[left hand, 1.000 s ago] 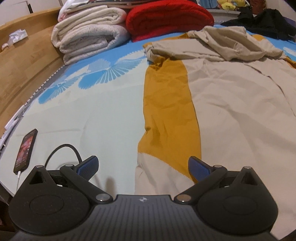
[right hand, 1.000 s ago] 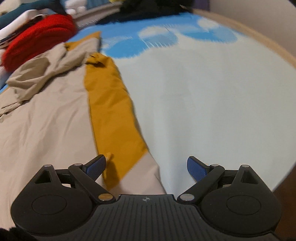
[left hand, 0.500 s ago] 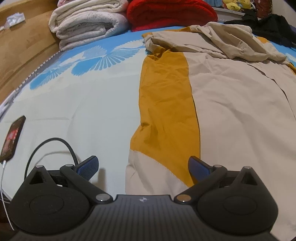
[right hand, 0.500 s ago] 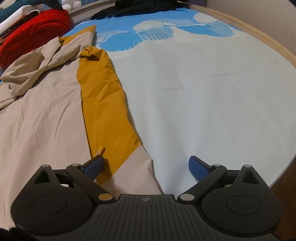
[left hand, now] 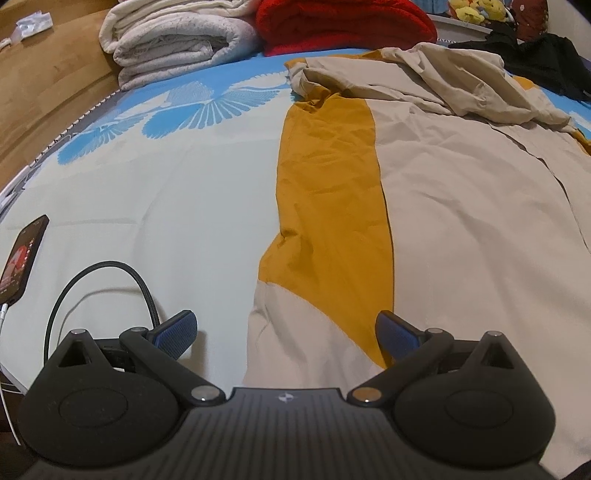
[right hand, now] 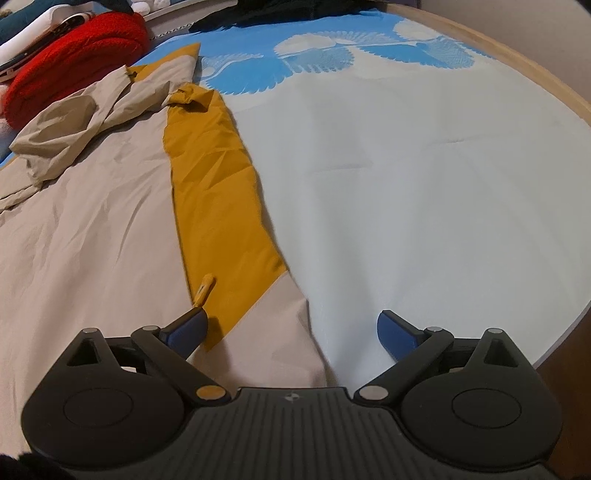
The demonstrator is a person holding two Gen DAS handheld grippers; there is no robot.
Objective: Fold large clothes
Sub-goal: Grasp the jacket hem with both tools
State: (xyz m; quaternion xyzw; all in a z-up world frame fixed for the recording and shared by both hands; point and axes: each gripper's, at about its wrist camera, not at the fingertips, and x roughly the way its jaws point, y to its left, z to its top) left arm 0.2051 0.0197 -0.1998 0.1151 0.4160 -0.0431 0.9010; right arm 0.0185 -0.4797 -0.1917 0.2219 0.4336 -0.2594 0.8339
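Over the last second both your grippers have dropped lower and closer to the jacket's hem; the left view has lost most of the phone side and gained the hem corner. Judgement: you are lining up a two-corner pickup, no fold begun.

Left gripper [left hand: 286, 330]: jaws wide, empty, straddling the jacket's [left hand: 461, 206] left hem corner, right pad over the mustard panel. Right gripper [right hand: 291, 328]: jaws wide, empty, straddling the right hem corner; left pad just beside a small mustard zipper pull [right hand: 204, 288].

Jacket lies flat, hem nearest you, hood bunched at the far end.

Left of the jacket: cable [left hand: 92, 291] and phone [left hand: 22, 258], then bare bedsheet [left hand: 166, 199]. Right of it: open sheet to the bed's wooden rim [right hand: 517, 70]. Beyond the hood: red blanket [left hand: 343, 26], white folded blankets [left hand: 177, 44].
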